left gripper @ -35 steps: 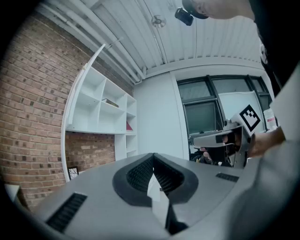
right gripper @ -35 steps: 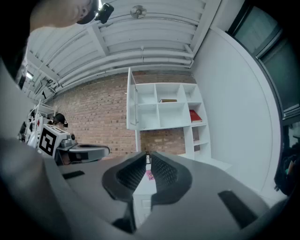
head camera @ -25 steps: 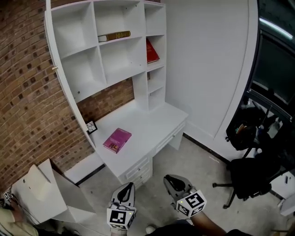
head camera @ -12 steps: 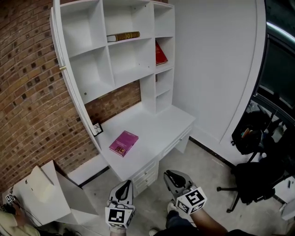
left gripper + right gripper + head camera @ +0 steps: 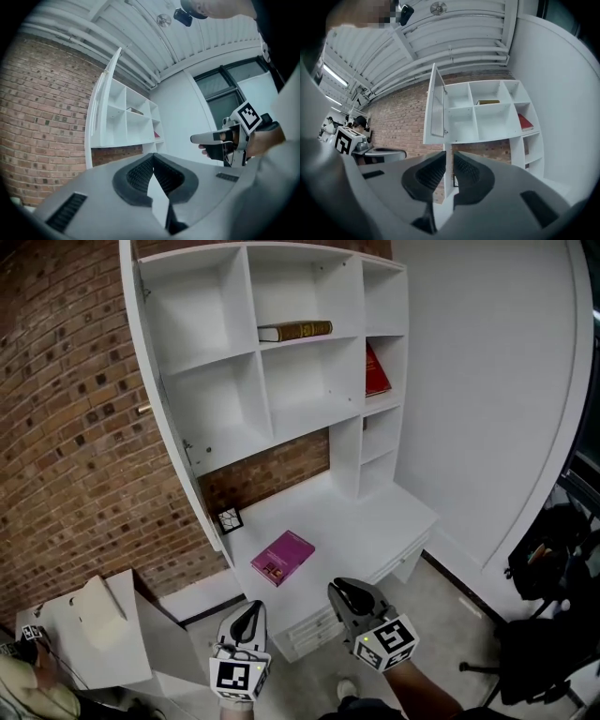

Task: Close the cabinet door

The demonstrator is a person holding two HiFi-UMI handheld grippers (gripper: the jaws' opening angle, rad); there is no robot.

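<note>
The white cabinet (image 5: 309,381) stands against the brick wall with its tall door (image 5: 167,427) swung out to the left, seen nearly edge-on, a small knob (image 5: 142,410) on it. In the right gripper view the door (image 5: 436,110) hangs open beside the shelves. My left gripper (image 5: 250,607) and right gripper (image 5: 339,589) float side by side low in the head view, short of the desk (image 5: 375,521), touching nothing. Both are shut and empty: the left gripper (image 5: 153,155) has its pads meeting at the tip, and the right gripper (image 5: 449,153) shows only a sliver between its pads.
A brown book (image 5: 295,331) and a red book (image 5: 377,371) sit on shelves; a pink book (image 5: 282,558) and a small marker tag (image 5: 230,518) lie on the desk. A white box (image 5: 89,634) stands at lower left, dark chairs (image 5: 553,577) at right.
The cabinet and desk have come closer and shifted right in the head view. Both grippers moved forward toward the desk together. Their jaws look the same as before, and the door has not swung.
</note>
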